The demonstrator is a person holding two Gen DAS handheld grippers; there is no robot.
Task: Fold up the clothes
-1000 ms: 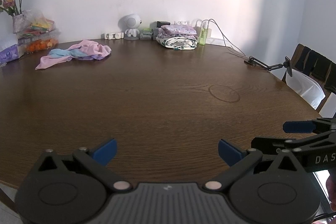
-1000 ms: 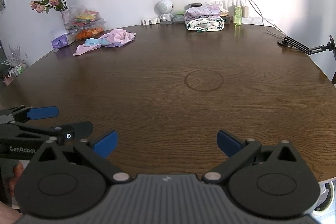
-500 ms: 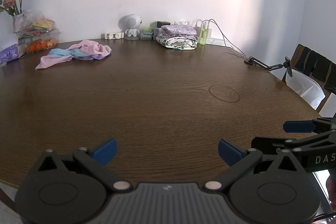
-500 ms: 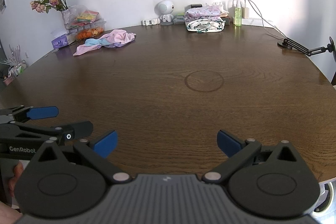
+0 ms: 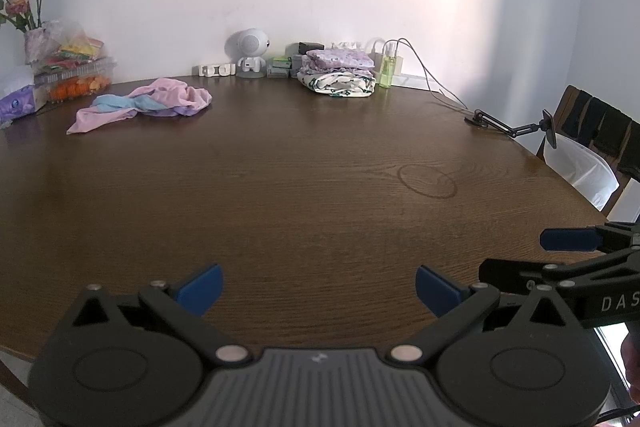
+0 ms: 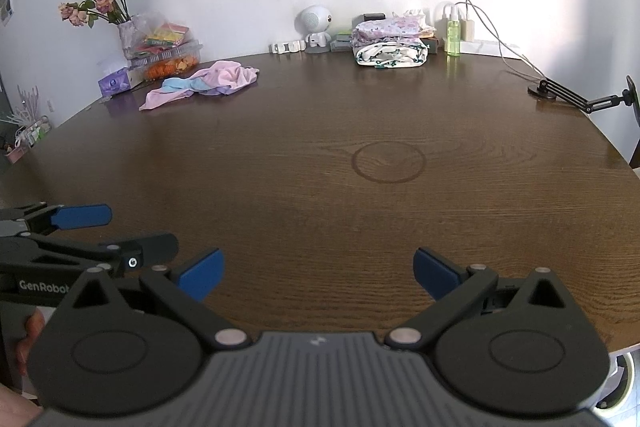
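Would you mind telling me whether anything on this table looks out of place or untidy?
Only the pink and blue garment, crumpled unfolded at the far left of the table, unlike the neatly folded stack by the wall. Nothing looks spilled or damaged.

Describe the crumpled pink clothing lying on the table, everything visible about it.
The crumpled pink clothing is a loose, unfolded heap of soft, thin-looking fabric: mostly pale pink, with a light blue piece across its middle and a lilac patch at the near edge. A pink tail trails out flat towards the left. It lies on the dark wooden table, far side, near the snack container. Whether it is one garment or several cannot be told. Nothing grips it.
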